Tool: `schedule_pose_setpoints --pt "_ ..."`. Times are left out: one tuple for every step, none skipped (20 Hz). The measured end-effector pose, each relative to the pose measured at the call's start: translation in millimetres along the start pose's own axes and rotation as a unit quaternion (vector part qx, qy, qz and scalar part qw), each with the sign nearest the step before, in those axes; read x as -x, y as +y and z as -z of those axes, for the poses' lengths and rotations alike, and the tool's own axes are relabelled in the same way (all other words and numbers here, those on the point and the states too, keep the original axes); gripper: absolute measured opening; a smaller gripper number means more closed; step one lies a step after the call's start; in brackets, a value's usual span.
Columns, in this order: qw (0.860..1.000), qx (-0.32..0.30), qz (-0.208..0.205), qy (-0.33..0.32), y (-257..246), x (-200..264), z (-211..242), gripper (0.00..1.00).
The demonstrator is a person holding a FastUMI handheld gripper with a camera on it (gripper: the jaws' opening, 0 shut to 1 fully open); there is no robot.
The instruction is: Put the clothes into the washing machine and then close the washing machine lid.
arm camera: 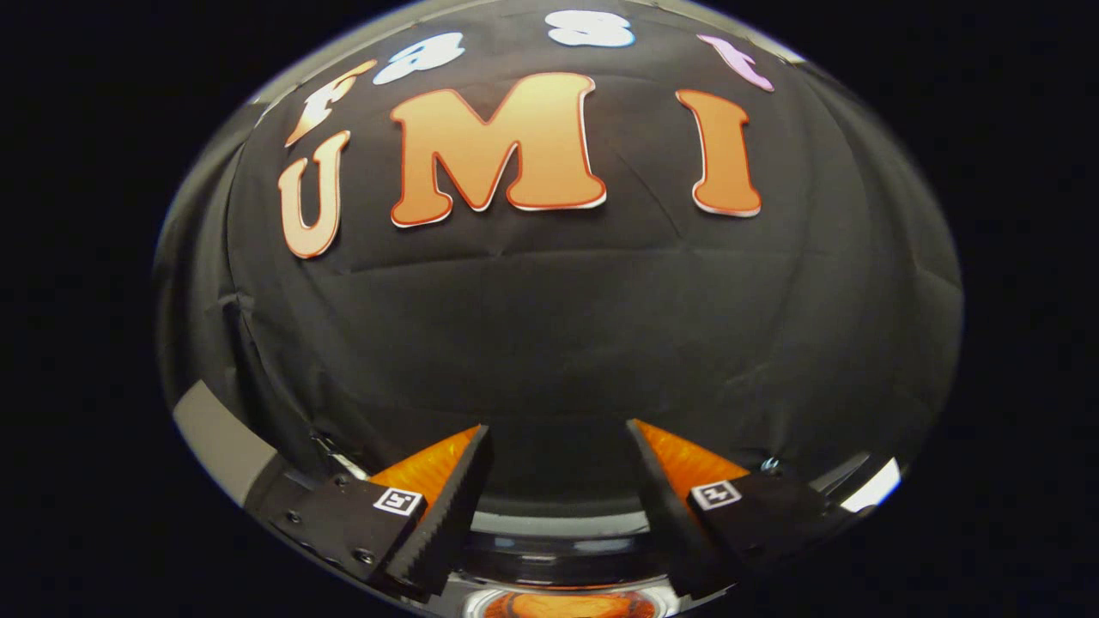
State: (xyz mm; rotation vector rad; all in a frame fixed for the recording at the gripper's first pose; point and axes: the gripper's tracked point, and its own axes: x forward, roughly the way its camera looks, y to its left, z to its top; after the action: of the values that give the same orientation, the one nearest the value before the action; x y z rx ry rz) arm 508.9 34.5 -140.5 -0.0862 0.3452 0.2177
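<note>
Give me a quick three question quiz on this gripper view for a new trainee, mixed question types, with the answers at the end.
1. True or false: the gripper is clamped on a piece of clothing.
2. Multiple choice: what lies beyond the jaws? A) a wooden shelf B) the black cloth wall C) a window
3. Short answer: what colour shows on the outer faces of the fingers?

Key
1. False: the jaws stand apart with nothing between them.
2. B
3. Orange. Low between the jaws a curved glossy rim shows; what it belongs to cannot be told.
</note>
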Motion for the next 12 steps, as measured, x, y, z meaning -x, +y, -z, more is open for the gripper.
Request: schedule_pose_setpoints --pt "1.0 0.011 -0.002 0.003 0.3 3.7 2.1 0.97" --pt "1.0 0.001 0.001 -0.005 -0.4 2.8 -1.3 0.97" --pt "1.0 0.005 -0.001 -0.008 -0.2 4.7 -3.4 0.97" --pt "1.0 0.005 -0.001 -0.005 0.7 5.0 -2.5 0.97" --pt "1.0 0.004 -0.001 -0.004 0.4 2.9 -0.7 0.97" --pt "1.0 0.004 -0.001 -0.002 0.5 2.8 -0.6 0.97" --pt "1.0 0.004 0.0 0.0 0.3 4.7 0.2 0.97" --pt "1.0 0.004 -0.001 0.002 0.2 5.4 0.9 0.97" --pt "1.0 0.004 -0.002 0.003 0.3 5.1 0.9 0.97" --pt "1.0 0.003 -0.004 0.006 1.3 5.6 2.0 0.97" --pt "1.0 0.002 -0.004 0.012 1.4 8.2 3.3 0.97" --pt "1.0 0.002 -0.005 0.018 1.9 10.1 5.3 0.97"
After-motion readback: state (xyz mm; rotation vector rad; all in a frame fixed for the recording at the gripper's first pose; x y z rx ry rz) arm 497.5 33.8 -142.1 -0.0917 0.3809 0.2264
